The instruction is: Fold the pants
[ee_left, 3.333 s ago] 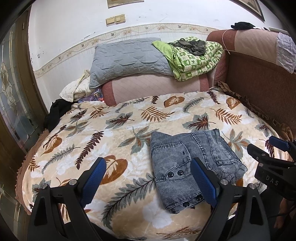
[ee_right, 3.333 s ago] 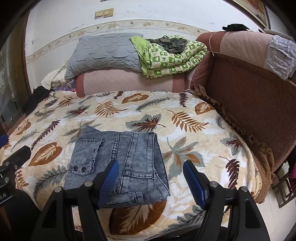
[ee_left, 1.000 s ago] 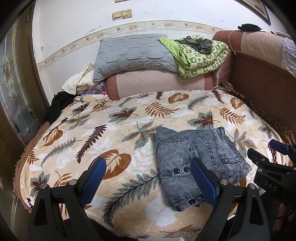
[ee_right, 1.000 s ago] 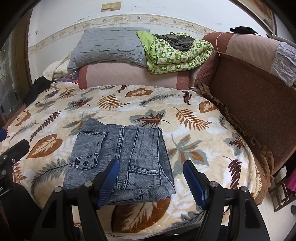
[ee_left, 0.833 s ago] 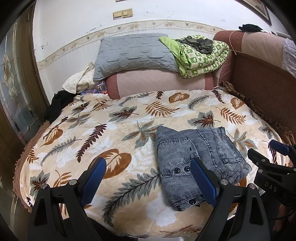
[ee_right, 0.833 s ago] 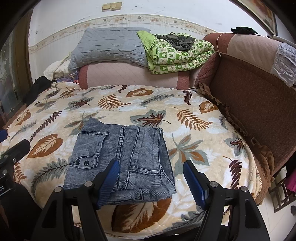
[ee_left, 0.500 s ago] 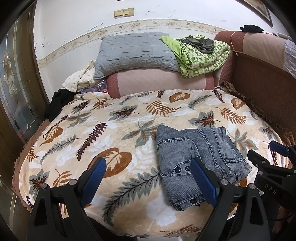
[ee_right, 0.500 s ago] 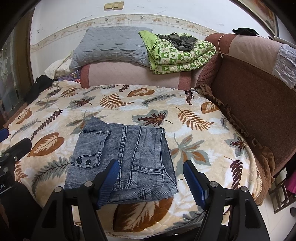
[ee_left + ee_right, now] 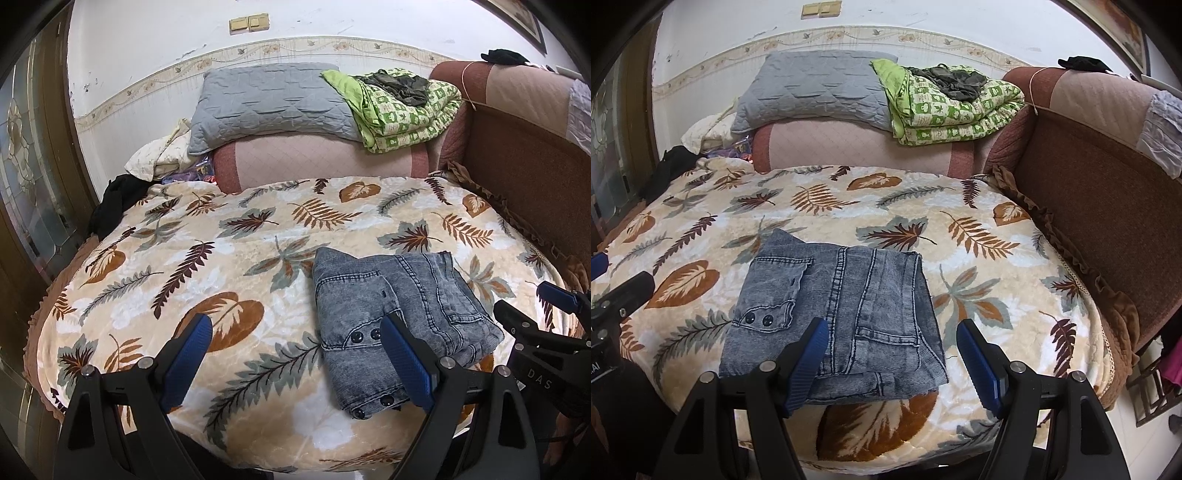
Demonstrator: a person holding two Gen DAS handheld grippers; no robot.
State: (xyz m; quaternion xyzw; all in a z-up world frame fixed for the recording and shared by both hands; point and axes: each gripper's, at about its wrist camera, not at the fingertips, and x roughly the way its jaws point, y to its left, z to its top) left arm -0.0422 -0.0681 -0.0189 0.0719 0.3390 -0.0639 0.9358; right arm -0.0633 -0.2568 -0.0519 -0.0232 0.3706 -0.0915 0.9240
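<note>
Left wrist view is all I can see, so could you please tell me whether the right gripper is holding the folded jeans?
Observer: No. The right gripper is open, with no fabric pinched between its pads; the jeans simply lie on the bed.
Operator: Thank you. My own finger hides the near right corner of the jeans; is it tidy?
Observer: It looks so. That corner rests flat on the leaf blanket, with its layers stacked roughly even.
Operator: And what is beyond the right corner of the bed?
Observer: Pale floor, with a dark rack standing on it.
</note>
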